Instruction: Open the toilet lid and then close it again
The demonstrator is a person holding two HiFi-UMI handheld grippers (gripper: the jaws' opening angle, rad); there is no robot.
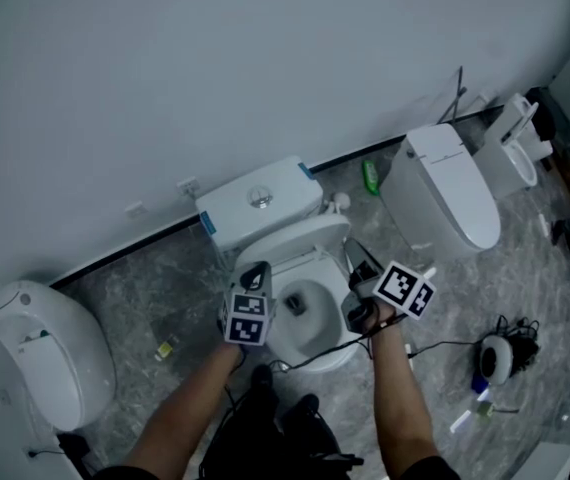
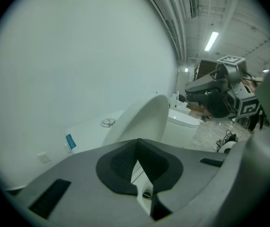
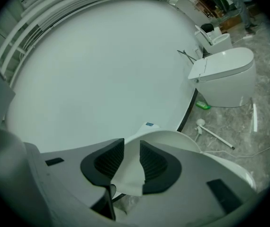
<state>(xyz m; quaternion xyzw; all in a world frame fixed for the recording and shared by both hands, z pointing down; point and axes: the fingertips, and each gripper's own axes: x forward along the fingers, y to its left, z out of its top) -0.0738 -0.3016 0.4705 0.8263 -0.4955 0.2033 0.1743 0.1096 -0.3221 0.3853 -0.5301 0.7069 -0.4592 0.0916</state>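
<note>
The toilet lid [image 1: 315, 236] stands raised, leaning back towards the tank [image 1: 255, 203] over the open bowl [image 1: 327, 351], so I judge that the opening part is done or nearly done and the closing is not yet done. It looks like a thin shell of hard white plastic. It is probably light and stiff, with a smooth, glossy face that can slip between the pads, and it turns only about its hinge at the back. The best place to take it is the free rim far from the hinge, with one pad on each face. It should be led down slowly, because a dropped lid can bang on the seat or crack. The right claw [image 1: 362, 273] is narrowed on this rim at the lid's right side. In the right gripper view the white edge fills the whole gap between its two dark pads. The left claw [image 1: 256, 271] hangs over the left side of the bowl, closed completely with nothing in it, and apart from the lid. Around the toilet lies a grey marbled floor [image 1: 165, 298]. A green bottle [image 1: 370, 176] lies by the wall, and another toilet [image 1: 450, 193] stands to the right.
</note>
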